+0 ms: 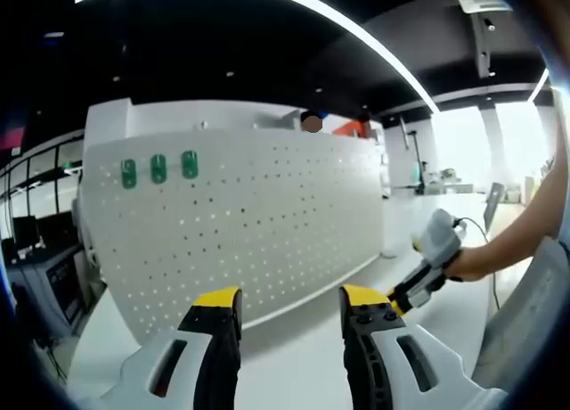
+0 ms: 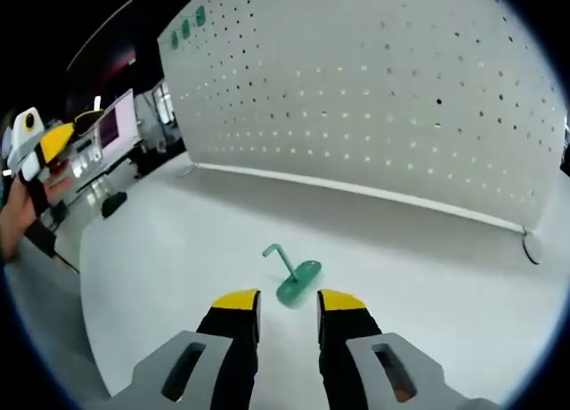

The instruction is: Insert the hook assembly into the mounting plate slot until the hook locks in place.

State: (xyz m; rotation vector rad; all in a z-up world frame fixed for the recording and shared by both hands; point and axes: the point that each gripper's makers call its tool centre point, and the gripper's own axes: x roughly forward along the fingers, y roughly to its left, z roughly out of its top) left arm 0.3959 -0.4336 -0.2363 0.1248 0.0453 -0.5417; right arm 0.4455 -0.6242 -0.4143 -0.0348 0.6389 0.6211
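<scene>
A green hook with a thin bent stem lies flat on the white table, just ahead of my right gripper. That gripper is open, and its yellow-tipped jaws flank the hook's base without holding it. The white pegboard mounting plate stands upright behind the hook. My left gripper is open and empty, held up facing the pegboard. Three green hooks hang in the board's upper left corner. A hand holds the right gripper low over the table at the right of the left gripper view.
The left gripper shows at the left edge of the right gripper view, held by a hand. Desks with monitors stand beyond the table's left end. A small dark object lies near that end. The pegboard's foot rests at the right.
</scene>
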